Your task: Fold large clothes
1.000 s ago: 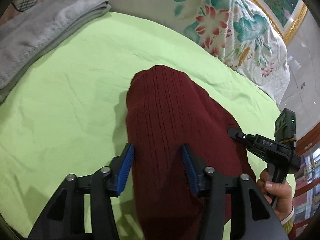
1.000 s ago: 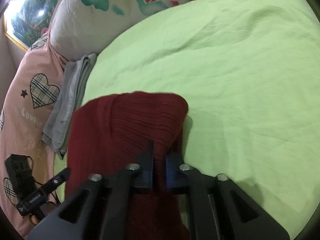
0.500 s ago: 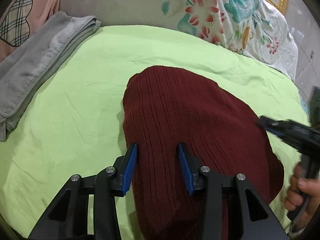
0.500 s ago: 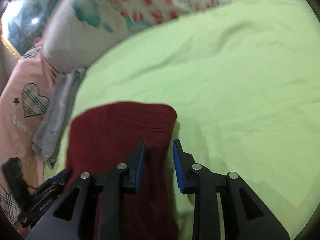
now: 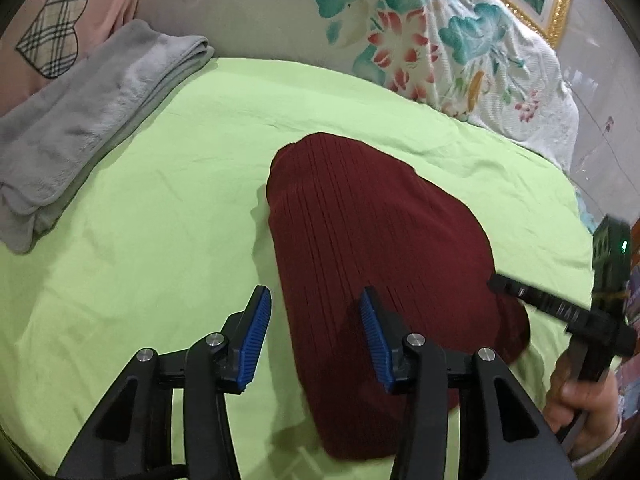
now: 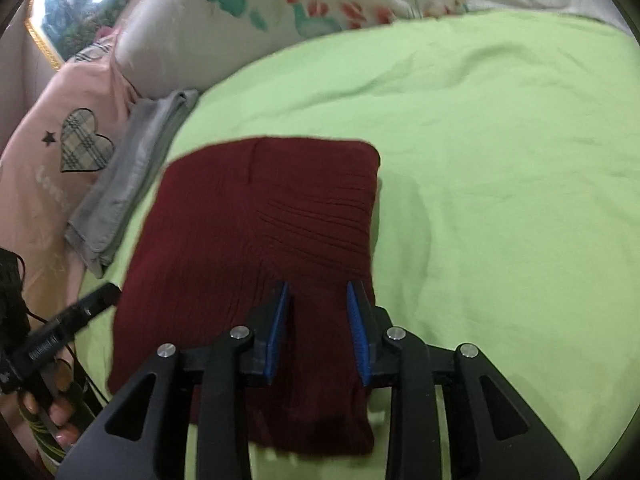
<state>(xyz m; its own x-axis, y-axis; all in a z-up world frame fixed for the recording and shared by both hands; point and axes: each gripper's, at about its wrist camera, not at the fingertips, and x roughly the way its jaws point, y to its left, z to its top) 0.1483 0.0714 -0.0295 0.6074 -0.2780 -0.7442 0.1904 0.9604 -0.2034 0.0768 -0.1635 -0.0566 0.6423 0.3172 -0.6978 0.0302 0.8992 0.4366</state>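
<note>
A dark red ribbed knit garment (image 5: pixel 372 248) lies folded into a flat block on the green bedsheet (image 5: pixel 160 220). My left gripper (image 5: pixel 314 332) hovers over its near left edge. Its jaws are opening, and the blue pads (image 5: pixel 256 332) do not press the cloth. In the right wrist view the same garment (image 6: pixel 256 220) lies below my right gripper (image 6: pixel 318 328), whose jaws are opening over the near right corner without pinching it. Each wrist view shows the other gripper at the frame's side, the right gripper (image 5: pixel 560 308) and the left gripper (image 6: pixel 60 332), each held by a hand.
A folded grey towel (image 5: pixel 80 128) lies at the sheet's far left. Beside it is a pink pillow with a plaid heart (image 5: pixel 52 28). A floral quilt (image 5: pixel 420 52) is piled along the head of the bed under a gold-framed picture (image 5: pixel 556 0). Bare green sheet spreads right of the garment (image 6: pixel 500 200).
My right gripper was shut on the garment's edge; it has let go, opened and drawn back. My left gripper has also pulled back, and the garment now lies flat on the sheet.
</note>
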